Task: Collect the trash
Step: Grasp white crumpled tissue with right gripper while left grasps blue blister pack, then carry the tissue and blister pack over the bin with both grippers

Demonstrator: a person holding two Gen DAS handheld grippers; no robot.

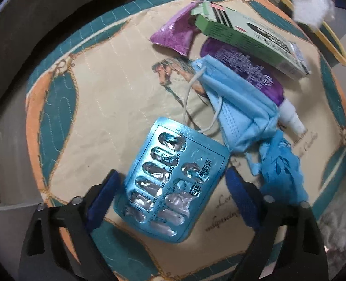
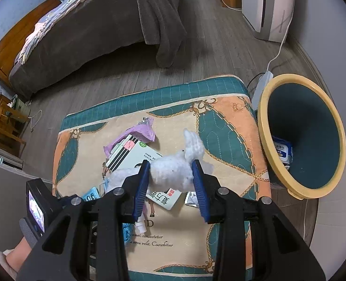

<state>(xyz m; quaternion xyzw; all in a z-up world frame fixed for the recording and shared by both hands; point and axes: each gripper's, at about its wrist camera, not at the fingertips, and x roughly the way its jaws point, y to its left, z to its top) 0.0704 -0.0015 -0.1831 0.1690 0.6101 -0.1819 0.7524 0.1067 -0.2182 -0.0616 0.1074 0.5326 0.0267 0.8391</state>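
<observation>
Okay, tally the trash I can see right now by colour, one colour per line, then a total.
Blue: 3, the blister pack, face mask, shredded scrap
Purple: 2, the wrapper, spray bottle
Green: 1, the box
White: 1, the tissue wad in the right gripper
Total: 7

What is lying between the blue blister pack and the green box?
In the left wrist view, a crumpled blue face mask and a purple bottle lie between the blister pack and the green box.
</observation>
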